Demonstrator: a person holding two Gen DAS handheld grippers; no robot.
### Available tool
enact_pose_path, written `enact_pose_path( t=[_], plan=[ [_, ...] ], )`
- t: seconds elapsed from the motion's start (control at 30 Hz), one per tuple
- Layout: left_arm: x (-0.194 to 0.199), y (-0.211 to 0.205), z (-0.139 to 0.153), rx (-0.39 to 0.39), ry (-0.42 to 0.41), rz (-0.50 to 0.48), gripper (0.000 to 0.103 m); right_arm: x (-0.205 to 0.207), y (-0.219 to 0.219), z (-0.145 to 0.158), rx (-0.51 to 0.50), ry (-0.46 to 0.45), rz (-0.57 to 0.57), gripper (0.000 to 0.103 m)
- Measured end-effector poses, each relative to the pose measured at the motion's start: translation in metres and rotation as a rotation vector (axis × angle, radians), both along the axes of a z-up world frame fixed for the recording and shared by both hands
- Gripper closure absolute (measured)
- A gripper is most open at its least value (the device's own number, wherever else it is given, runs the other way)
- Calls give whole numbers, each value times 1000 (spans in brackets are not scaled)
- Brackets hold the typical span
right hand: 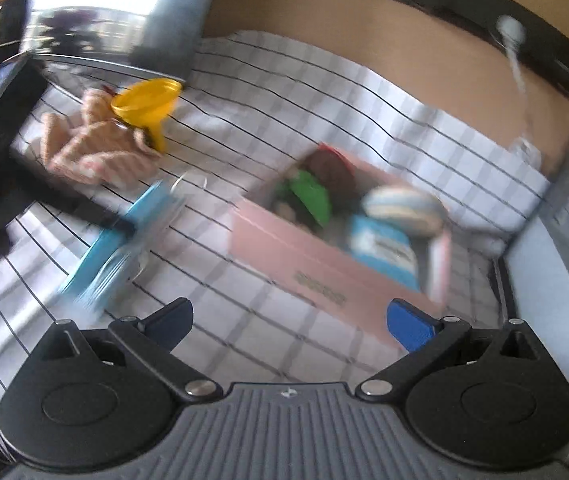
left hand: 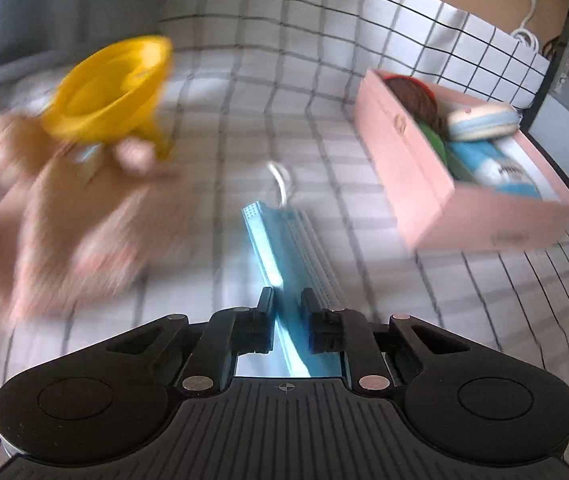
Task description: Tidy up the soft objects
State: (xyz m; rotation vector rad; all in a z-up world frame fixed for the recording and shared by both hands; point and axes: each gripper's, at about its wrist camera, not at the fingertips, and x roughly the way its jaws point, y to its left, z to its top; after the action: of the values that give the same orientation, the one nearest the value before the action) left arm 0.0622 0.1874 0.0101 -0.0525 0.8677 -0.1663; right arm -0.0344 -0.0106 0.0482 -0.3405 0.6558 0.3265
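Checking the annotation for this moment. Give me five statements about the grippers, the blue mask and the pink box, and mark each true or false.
1. The left gripper is shut on the blue face mask. True.
2. The right gripper is clamped on the pink box. False: its jaws stand wide apart, holding nothing.
3. The pink box is empty. False: it holds soft items, among them a green one and a blue pouch.
4. The yellow funnel sits by the tan cloth, outside the box. True.
5. The checked cloth is red. False: white with dark lines.

Grid-checked cloth (left hand: 284,20) (tan wall (right hand: 364,32) behind)
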Motion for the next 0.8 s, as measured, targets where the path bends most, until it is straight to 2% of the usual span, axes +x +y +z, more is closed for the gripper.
enact_pose_path(
  t=[0.13,0.27,0.4,0.43,0.47,0.5,0.53,0.57,0.6,0.7,0.8],
  plan=[
    [-58,36,1,-56,26,109,89,21,32,4,26,0,107,0],
    [-93,77,4,-45,45,241,89,45,75,12,60,10,238,0],
    [-108,106,5,-22,51,345,88,68,132,28,66,-87,345,1],
    [-110,112,6,-12,53,364,88,74,148,31,72,-114,370,3],
    [-112,117,6,-4,53,378,88,79,164,34,77,-136,395,12],
    [-114,121,6,-5,52,387,88,85,182,35,69,-152,421,28],
    [-114,124,7,-15,49,394,88,92,202,35,48,-162,453,38],
    [-116,129,6,-33,47,396,88,98,222,33,24,-174,478,57],
    [-119,133,6,-60,44,394,88,104,245,31,-8,-191,494,61],
    [-123,136,2,-132,36,366,88,124,306,20,-79,-257,497,61],
    [-126,133,-1,-160,9,354,88,151,356,6,-117,-235,476,58]
  ],
)
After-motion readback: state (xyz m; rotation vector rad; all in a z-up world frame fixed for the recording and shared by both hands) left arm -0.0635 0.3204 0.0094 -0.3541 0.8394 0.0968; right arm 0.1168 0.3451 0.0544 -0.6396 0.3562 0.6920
